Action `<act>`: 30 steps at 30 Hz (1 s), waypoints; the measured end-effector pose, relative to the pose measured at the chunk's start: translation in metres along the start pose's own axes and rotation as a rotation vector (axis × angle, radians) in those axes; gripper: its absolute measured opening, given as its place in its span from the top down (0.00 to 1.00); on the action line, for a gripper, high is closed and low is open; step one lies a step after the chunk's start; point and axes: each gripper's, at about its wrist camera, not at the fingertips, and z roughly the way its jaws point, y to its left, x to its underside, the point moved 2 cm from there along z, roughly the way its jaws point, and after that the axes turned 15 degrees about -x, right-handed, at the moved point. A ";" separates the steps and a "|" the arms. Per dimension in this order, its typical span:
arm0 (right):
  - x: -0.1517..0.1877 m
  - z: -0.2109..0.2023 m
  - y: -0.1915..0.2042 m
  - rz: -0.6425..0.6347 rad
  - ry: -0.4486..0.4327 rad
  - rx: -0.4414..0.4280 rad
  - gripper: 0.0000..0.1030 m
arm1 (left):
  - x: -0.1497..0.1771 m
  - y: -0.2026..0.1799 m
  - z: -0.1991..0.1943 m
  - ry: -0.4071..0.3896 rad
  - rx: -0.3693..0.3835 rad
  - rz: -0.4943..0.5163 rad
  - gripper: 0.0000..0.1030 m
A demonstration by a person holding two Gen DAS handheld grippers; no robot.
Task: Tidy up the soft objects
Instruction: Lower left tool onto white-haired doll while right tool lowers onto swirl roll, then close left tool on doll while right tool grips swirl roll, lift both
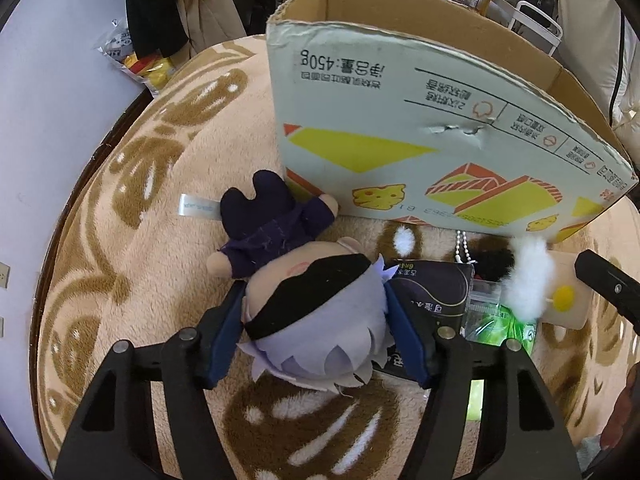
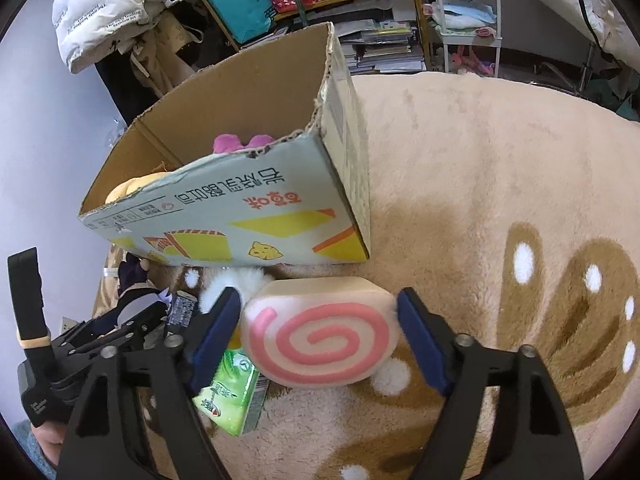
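Both our wrist cameras look steeply down, close over the blanket (image 2: pixel 480 168). Cardboard box (image 1: pixel 420 112) at twelve o'clock left, eleven o'clock right; both views share it.

Home: plush rug (image 2: pixel 460 160), cluttered shelves (image 2: pixel 360 8)

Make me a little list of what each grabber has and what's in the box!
left gripper: pads pressed on the head of the plush doll, which lies on the blanket
right gripper: around the swirl cake plush, left pad touching, a small gap at the right pad
cardboard box: open top, a pink plush and a yellow plush inside
between the toys: a green packet and a dark packet
not yet boxed: doll, swirl cake
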 end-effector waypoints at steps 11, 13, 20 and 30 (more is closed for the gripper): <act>0.001 0.005 -0.005 -0.005 0.028 0.017 0.22 | 0.002 -0.004 -0.005 0.000 -0.010 0.015 0.35; 0.001 0.004 -0.007 -0.002 0.028 0.018 0.22 | 0.002 -0.004 -0.005 -0.001 -0.011 0.016 0.35; 0.001 0.006 -0.008 -0.003 0.027 0.021 0.27 | 0.003 -0.004 -0.006 0.000 -0.010 0.019 0.35; -0.001 0.004 -0.009 0.002 0.018 0.018 0.45 | 0.003 -0.004 -0.008 -0.001 -0.026 0.040 0.37</act>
